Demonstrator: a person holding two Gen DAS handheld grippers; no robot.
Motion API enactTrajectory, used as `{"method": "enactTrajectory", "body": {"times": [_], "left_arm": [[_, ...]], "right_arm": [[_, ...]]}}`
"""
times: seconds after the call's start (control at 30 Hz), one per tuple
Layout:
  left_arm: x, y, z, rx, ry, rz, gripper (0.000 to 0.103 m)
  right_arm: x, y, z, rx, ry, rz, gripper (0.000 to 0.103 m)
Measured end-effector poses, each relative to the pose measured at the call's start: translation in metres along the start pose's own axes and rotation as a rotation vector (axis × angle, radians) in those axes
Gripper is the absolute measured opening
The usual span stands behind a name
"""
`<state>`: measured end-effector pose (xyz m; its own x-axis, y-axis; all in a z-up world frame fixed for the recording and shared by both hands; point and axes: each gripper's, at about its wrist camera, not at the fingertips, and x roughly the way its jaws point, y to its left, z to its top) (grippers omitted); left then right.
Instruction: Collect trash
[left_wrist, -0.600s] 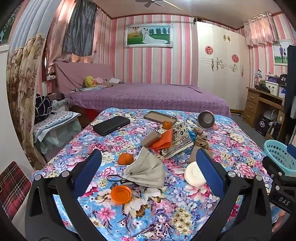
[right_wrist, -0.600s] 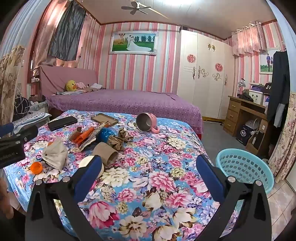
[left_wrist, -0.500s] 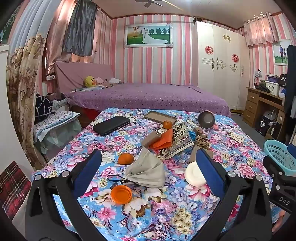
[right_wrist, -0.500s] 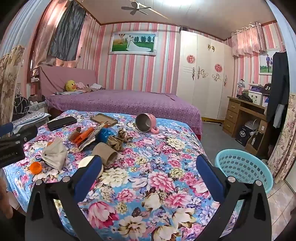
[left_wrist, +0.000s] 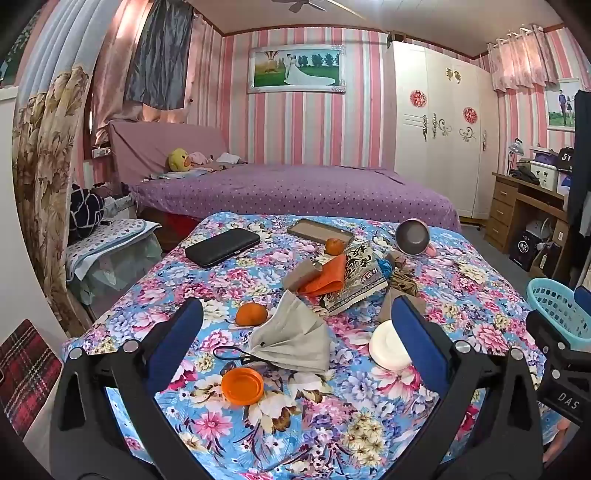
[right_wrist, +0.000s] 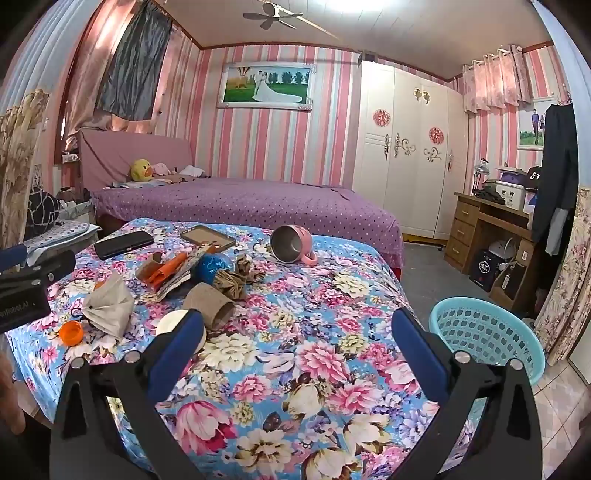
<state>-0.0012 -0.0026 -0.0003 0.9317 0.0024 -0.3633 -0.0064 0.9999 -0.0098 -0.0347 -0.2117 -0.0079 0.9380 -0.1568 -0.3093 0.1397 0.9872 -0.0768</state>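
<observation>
Left wrist view: I count two oranges (left_wrist: 251, 314), one orange lid (left_wrist: 242, 386) — both my grippers (left_wrist: 295, 338) (right_wrist: 295, 338) gape wide, holding nothing.

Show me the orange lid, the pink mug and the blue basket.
orange lid (left_wrist: 242, 386), left wrist view, middle of its hollow.
pink mug (right_wrist: 291, 244), right wrist view, steel inside of its mouth.
blue basket (right_wrist: 480, 332), right wrist view, inner mesh wall.
</observation>
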Motion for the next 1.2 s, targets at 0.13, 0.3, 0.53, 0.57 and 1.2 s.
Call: {"method": "enactTrajectory", "body": {"times": [0.13, 0.3, 0.53, 0.57, 1.2], "left_arm": [[0.0011, 0.0005, 0.0003, 0.003, 0.002, -0.002, 0.099], [0.0035, 0.0032, -0.0046, 0.002, 0.001, -0.001, 0.099], [0.0033, 0.0043, -0.0034, 0.005, 0.002, -0.002, 0.099], [0.0033, 0.0039, -0.0034, 0.005, 0.004, -0.001, 0.099], [0.0034, 0.0021, -0.0016, 0.007, 0.006, 0.002, 0.099]], "right_arm": [[-0.0013, 0.0003, -0.0006, -0.001, 0.000, -0.001, 0.099], [-0.0019, -0.0010, 0.0021, -0.001, -0.002, -0.003, 0.099], [-0.0024, -0.0009, 0.0022, -0.001, -0.004, -0.003, 0.099], [-0.0023, -0.0010, 0.0022, -0.001, -0.004, -0.003, 0.099], [0.0006, -0.0035, 0.0007, -0.001, -0.003, -0.005, 0.099]]}}
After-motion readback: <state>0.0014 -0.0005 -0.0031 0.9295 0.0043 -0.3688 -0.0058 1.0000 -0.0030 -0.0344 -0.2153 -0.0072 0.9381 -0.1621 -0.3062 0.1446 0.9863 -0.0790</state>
